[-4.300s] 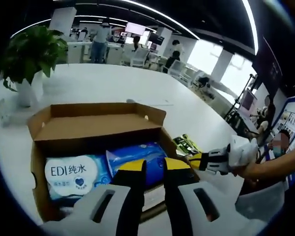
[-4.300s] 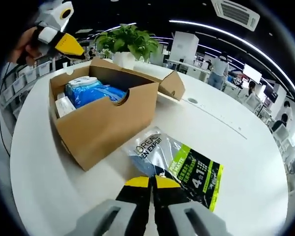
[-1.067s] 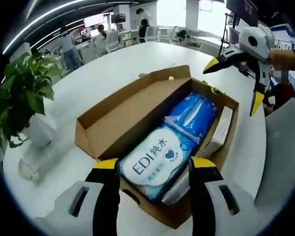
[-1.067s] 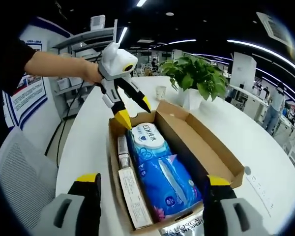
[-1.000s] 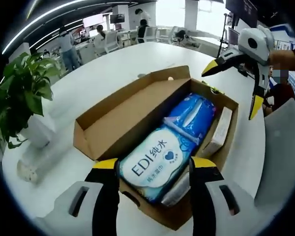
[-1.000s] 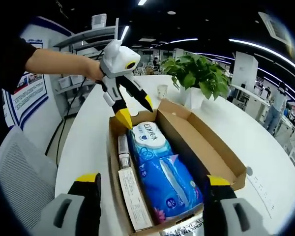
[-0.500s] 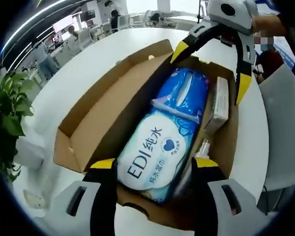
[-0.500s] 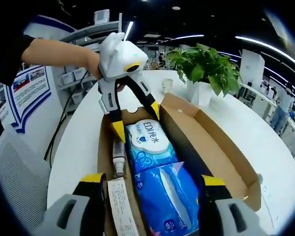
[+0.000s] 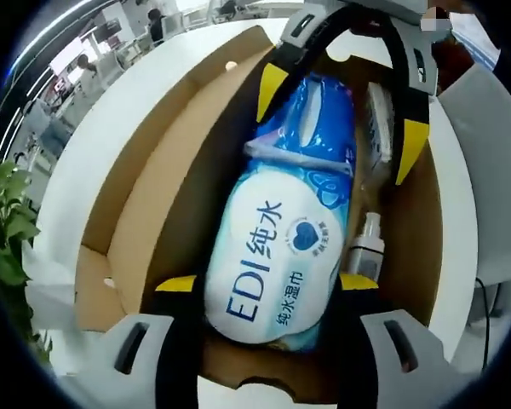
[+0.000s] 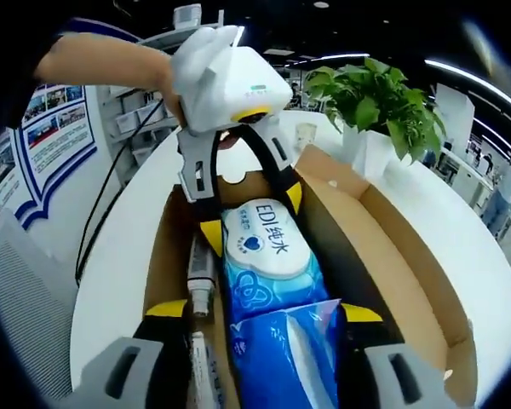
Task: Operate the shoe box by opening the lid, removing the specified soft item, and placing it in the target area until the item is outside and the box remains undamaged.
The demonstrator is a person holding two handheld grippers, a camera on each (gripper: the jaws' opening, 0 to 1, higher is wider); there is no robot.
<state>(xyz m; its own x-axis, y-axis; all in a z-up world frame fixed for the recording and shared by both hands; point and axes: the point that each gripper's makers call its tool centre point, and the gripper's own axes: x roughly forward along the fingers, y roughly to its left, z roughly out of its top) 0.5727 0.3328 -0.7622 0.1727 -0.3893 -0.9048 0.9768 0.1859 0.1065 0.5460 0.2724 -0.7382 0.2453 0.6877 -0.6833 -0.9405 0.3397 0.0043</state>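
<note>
Open shoe box (image 9: 128, 213) on the white table (image 9: 77, 162). Left tool (image 9: 268, 283), jaws spread, straddles the white wipes pack (image 9: 277, 256); right tool (image 10: 264, 312), also spread, straddles the blue pack (image 10: 277, 349). Close squarely on the soft pack, clear of the cardboard walls.

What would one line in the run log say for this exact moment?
lid: open | left gripper: open, astride wet-wipes pack | right gripper: open, astride blue pack | shoe box: packs inside
</note>
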